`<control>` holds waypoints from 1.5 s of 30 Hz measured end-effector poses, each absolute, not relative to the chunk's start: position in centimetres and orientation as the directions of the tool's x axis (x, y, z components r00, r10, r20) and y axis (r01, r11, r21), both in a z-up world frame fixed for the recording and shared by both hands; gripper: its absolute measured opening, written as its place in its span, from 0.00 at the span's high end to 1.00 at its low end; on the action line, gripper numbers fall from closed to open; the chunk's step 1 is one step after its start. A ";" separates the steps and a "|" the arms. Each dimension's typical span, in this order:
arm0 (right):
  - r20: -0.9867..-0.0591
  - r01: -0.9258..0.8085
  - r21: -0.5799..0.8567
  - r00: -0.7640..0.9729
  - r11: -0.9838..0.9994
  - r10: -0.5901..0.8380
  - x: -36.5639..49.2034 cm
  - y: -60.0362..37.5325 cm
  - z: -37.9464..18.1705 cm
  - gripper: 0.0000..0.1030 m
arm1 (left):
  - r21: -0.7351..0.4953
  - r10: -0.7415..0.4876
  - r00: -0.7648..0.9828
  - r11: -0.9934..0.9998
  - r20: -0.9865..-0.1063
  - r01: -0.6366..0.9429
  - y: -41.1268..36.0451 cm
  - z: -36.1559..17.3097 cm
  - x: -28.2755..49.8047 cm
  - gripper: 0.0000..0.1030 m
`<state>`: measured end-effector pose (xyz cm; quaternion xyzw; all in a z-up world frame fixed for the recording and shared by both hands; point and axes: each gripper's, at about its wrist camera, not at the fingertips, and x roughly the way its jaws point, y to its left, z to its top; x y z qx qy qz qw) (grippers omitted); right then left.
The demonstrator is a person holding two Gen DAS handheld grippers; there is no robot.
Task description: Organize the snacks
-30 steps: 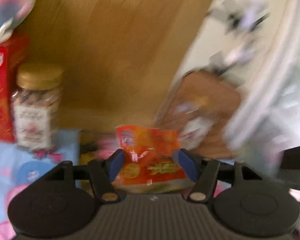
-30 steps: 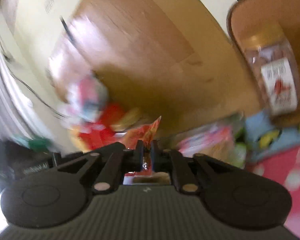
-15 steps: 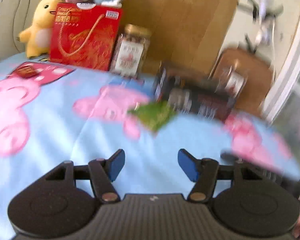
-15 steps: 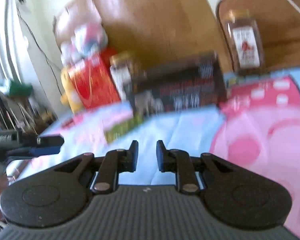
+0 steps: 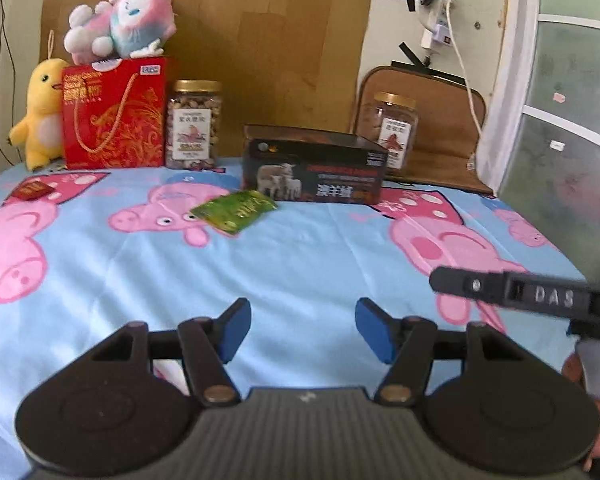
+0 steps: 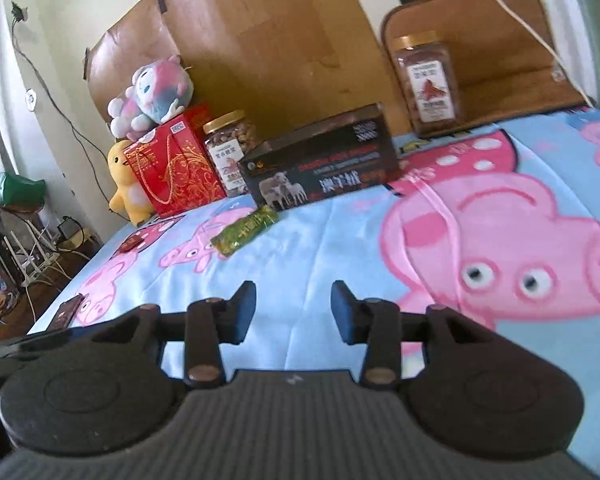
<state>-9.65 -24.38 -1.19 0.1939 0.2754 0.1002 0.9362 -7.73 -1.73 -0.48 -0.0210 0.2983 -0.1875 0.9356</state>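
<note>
A green snack packet (image 5: 234, 210) (image 6: 246, 230) lies flat on the blue pig-print sheet (image 5: 300, 264), just in front of a black box (image 5: 314, 172) (image 6: 320, 168). A small red packet (image 5: 32, 190) (image 6: 134, 242) rests at the far left of the sheet. My left gripper (image 5: 300, 320) hovers low over the near part of the sheet, open and with nothing in it. My right gripper (image 6: 293, 304) is beside it; its jaws are opening with nothing between them. One of its fingers (image 5: 500, 286) reaches into the left wrist view from the right.
Along the back stand a red gift bag (image 5: 114, 116), a nut jar (image 5: 194, 126), a second jar (image 5: 394, 128), a yellow duck plush (image 5: 40, 120) and a pink plush (image 5: 120, 24). A dark packet (image 6: 66, 312) lies near the sheet's left edge. Cables and clutter sit on the floor beyond it.
A second ago each gripper had an orange snack packet between its fingers; now both hold nothing. Both views have swung back over the sheet, and the right jaws have widened.
</note>
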 end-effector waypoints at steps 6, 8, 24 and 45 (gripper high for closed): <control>-0.507 -0.054 0.429 0.811 0.902 0.290 -10.8 -23.7 -1.7 0.52 | -0.158 -0.364 0.750 0.929 -0.553 0.335 -1.7 -0.8 -8.9 0.42; -0.498 -0.073 0.407 0.818 0.910 0.288 -11.2 -23.1 -1.7 0.52 | -0.147 -0.348 0.760 0.935 -0.549 0.322 -1.6 -0.6 -8.9 0.42; -0.468 -0.101 0.376 0.837 0.921 0.283 -11.5 -22.1 -1.3 0.52 | -0.165 -0.363 0.754 0.930 -0.547 0.327 -1.1 -0.7 -8.7 0.41; -0.493 -0.093 0.405 0.815 0.910 0.303 -10.5 -22.2 -2.6 0.52 | -0.183 -0.373 0.704 0.925 -0.604 0.334 -1.5 -2.3 -7.0 0.41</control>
